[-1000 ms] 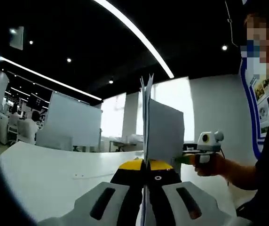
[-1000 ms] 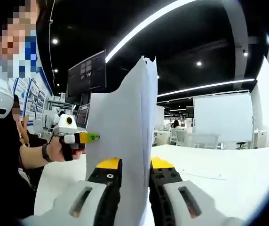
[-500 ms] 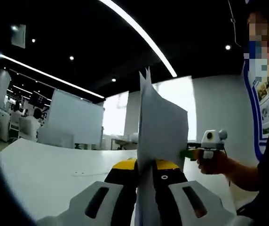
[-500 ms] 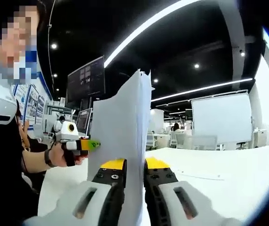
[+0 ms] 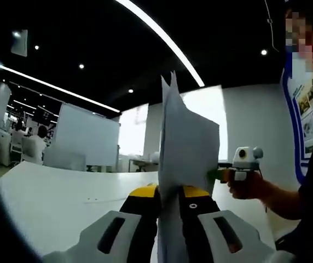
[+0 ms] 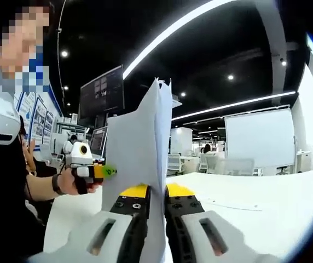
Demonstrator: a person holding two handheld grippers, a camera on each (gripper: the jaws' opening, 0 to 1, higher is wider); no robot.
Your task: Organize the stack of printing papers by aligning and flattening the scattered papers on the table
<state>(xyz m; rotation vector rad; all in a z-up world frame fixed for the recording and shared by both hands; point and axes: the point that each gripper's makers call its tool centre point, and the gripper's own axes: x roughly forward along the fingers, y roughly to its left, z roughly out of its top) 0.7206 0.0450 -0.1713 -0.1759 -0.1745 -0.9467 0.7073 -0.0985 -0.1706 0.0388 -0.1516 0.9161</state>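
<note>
Between both grippers' fingers [image 5: 140, 230] stand papers [image 5: 186, 148].

Left gripper view rides low on the left gripper [image 5: 169, 193], looking forward and slightly up along its yellow-tipped jaws, very near the upright sheaf of white printing papers [image 5: 186, 150] seen almost edge-on, with the white bench [image 5: 58, 200] below and dark ceiling with strip lights above. Right gripper view sits the same way on the right gripper [image 6: 156, 193], facing the opposite direction across the bench [image 6: 255, 203], equally close to the papers [image 6: 137, 148]. Shared: the papers, the bench, and each view catches the other gripper [image 5: 238, 164] [image 6: 88, 170] in the person's hand.
</note>
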